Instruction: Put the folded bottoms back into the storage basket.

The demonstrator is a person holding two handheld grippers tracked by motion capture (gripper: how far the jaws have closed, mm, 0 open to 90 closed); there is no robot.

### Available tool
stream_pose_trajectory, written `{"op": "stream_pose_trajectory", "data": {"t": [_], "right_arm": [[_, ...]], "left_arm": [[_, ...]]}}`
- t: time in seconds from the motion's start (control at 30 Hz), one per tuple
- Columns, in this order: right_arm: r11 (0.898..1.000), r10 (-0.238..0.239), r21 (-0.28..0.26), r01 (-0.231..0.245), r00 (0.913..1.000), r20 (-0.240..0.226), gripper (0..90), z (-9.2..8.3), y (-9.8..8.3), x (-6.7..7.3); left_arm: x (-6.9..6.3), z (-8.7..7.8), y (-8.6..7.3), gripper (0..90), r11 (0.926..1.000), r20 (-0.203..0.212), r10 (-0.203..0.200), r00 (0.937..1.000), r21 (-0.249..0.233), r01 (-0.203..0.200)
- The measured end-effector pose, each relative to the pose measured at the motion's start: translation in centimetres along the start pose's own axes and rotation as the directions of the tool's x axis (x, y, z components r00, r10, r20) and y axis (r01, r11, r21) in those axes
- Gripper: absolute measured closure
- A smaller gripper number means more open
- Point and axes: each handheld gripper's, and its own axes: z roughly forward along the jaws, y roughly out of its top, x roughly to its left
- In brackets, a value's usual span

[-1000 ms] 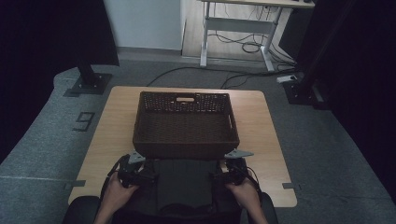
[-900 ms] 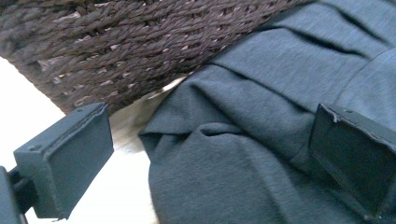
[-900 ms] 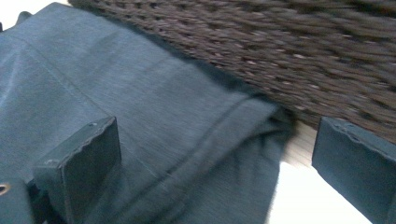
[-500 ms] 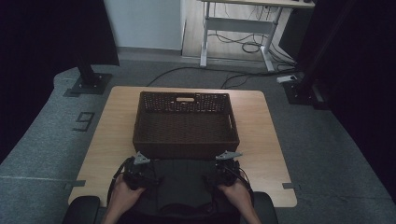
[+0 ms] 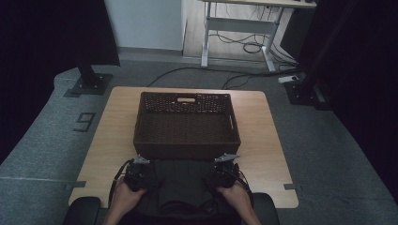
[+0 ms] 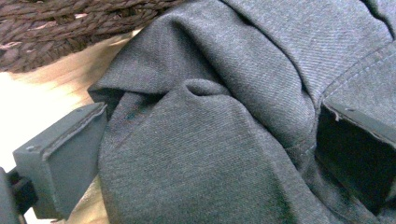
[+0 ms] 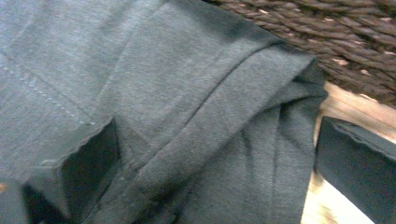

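Observation:
A dark grey garment [image 5: 183,183] lies bunched at the near edge of the wooden table [image 5: 110,136], just in front of a dark woven basket [image 5: 187,151]. My left gripper [image 5: 139,169] sits at the garment's left side. In the left gripper view a thick fold of the grey cloth [image 6: 201,140] lies between its wide-apart jaws, so my left gripper [image 6: 210,154] is open. My right gripper [image 5: 226,168] sits at the garment's right side. It is open too, and the garment's folded hem [image 7: 219,126] lies inside my right gripper [image 7: 215,158].
The basket's woven wall [image 6: 56,28] is close ahead of both grippers and its inside looks empty. Bare wood runs left and right of the basket. Beyond the table are grey floor, a stand base [image 5: 89,84] and desk legs with cables [image 5: 239,44].
Both hands have drawn slightly inward toward the garment since a second ago. Over the last half second they have held still.

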Motion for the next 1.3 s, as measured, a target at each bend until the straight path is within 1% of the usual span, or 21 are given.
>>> {"op": "stream_pose_trajectory", "data": {"t": [0.1,0.17,0.23,0.27,0.33,0.4,0.43,0.47,0.53,0.6,0.67,0.73,0.83,0.87,1.0,1.07,1.17,1.3], "right_arm": [[1.000,-0.008,0.005,0.008,1.0000,-0.006,7.6,-0.1,0.1,0.1],[1.000,-0.013,0.008,0.013,0.9998,-0.015,10.8,-0.2,0.1,0.2],[1.000,-0.018,0.011,0.019,0.9995,-0.024,16.7,-0.3,0.2,0.3],[1.000,-0.018,0.016,0.019,0.9994,-0.030,19.3,-0.4,0.2,0.3],[0.999,-0.018,0.026,0.019,0.9989,-0.044,25.6,-0.5,0.4,0.4],[0.999,-0.018,0.035,0.020,0.9981,-0.060,34.3,-0.6,0.5,0.5],[0.999,-0.008,0.039,0.011,0.9968,-0.080,40.4,-0.6,0.6,0.5],[0.999,-0.001,0.040,0.005,0.9954,-0.096,44.2,-0.6,0.6,0.6],[0.999,0.010,0.043,-0.006,0.9937,-0.112,50.2,-0.6,0.6,0.6],[0.999,0.025,0.040,-0.019,0.9909,-0.133,54.2,-0.6,0.6,0.4],[0.999,0.029,0.031,-0.025,0.9893,-0.143,56.7,-0.6,0.5,0.4],[1.000,0.020,0.020,-0.018,0.9894,-0.144,58.8,-0.7,0.4,0.4],[1.000,-0.011,-0.004,0.010,0.9899,-0.141,61.6,-0.9,0.4,0.7],[1.000,-0.011,-0.008,0.010,0.9895,-0.144,62.2,-1.0,0.4,0.7],[1.000,-0.013,-0.029,0.009,0.9870,-0.160,63.7,-1.7,0.3,0.7],[0.999,-0.011,-0.049,0.003,0.9859,-0.167,63.9,-2.2,0.3,0.6],[0.997,-0.019,-0.082,0.005,0.9856,-0.168,63.9,-3.2,0.4,0.8],[0.993,-0.038,-0.115,0.020,0.9865,-0.159,64.0,-4.5,0.8,1.2]], "left_arm": [[-0.4,0.2,0.1,0.0,0.9998,-0.001,0.017,0.9999,0.008,-0.017],[-0.7,0.3,0.2,0.0,0.9994,-0.004,0.028,0.9996,0.021,-0.028],[-1.0,0.4,0.5,0.0,0.9984,-0.003,0.039,0.9992,0.041,-0.039],[-1.1,0.3,0.6,2.6,0.9977,0.009,0.046,0.9989,0.049,-0.047],[-1.2,0.1,0.9,10.7,0.9962,0.027,0.050,0.9984,0.069,-0.052],[-1.2,0.1,1.0,14.7,0.9954,0.040,0.054,0.9978,0.077,-0.057],[-1.3,0.0,1.0,17.4,0.9952,0.048,0.055,0.9973,0.078,-0.059],[-1.3,0.0,1.0,20.6,0.9951,0.056,0.057,0.9968,0.078,-0.061],[-1.4,-0.1,1.0,28.0,0.9951,0.074,0.059,0.9955,0.075,-0.065],[-1.3,-0.1,0.9,35.2,0.9962,0.100,0.051,0.9936,0.065,-0.058],[-1.2,-0.1,0.8,43.8,0.9972,0.134,0.043,0.9901,0.054,-0.051],[-1.1,-0.2,0.7,51.0,0.9976,0.158,0.052,0.9861,0.038,-0.059],[-1.0,-0.4,0.7,58.0,0.9964,0.170,0.078,0.9823,0.018,-0.083],[-1.0,-0.5,0.7,59.5,0.9958,0.171,0.087,0.9813,0.014,-0.091],[-1.5,-1.3,0.9,62.6,0.9929,0.153,0.119,0.9811,-0.016,-0.118],[-1.7,-1.9,0.9,63.0,0.9925,0.155,0.121,0.9804,-0.035,-0.117],[-2.0,-2.7,1.2,63.2,0.9910,0.156,0.131,0.9790,-0.049,-0.125],[-2.5,-3.9,1.6,63.3,0.9880,0.152,0.144,0.9778,-0.078,-0.133]]}}
